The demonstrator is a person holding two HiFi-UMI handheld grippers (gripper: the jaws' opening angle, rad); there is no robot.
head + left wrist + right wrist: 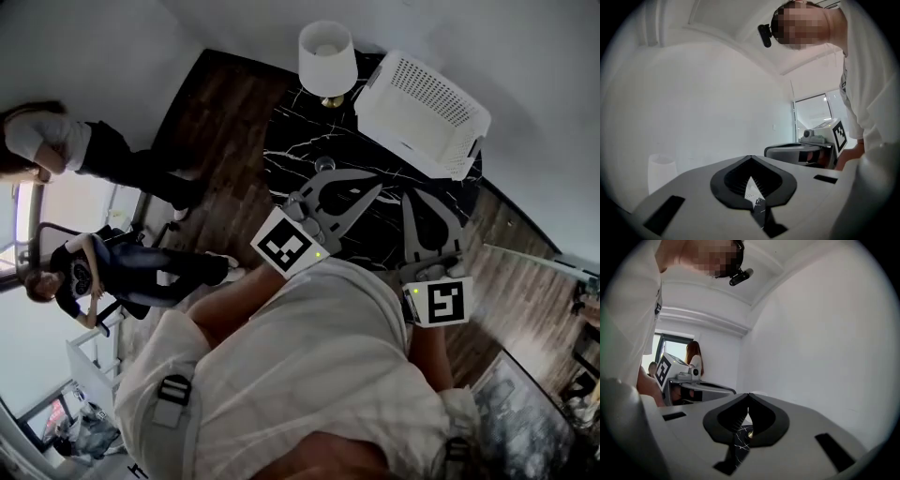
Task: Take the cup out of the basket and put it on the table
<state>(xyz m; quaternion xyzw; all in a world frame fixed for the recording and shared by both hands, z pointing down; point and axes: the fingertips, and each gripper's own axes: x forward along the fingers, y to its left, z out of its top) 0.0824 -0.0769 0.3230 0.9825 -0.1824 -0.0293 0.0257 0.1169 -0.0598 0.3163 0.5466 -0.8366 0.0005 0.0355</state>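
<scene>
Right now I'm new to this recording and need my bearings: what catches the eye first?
A white basket sits at the far right of a black marble table, with a white-shaded lamp to its left. The left gripper and right gripper are held low near the person, jaws shut and empty. A small clear cup stands on the table just beyond the left gripper.

**Black marble table and its load**

The black table (292, 141) with white veins stands on a dark wooden floor (220, 108). On it are a white lamp (326, 58) at the far edge, a white perforated basket (422, 112) beside the lamp, and a small clear cup (325, 165) nearer the person.
</scene>
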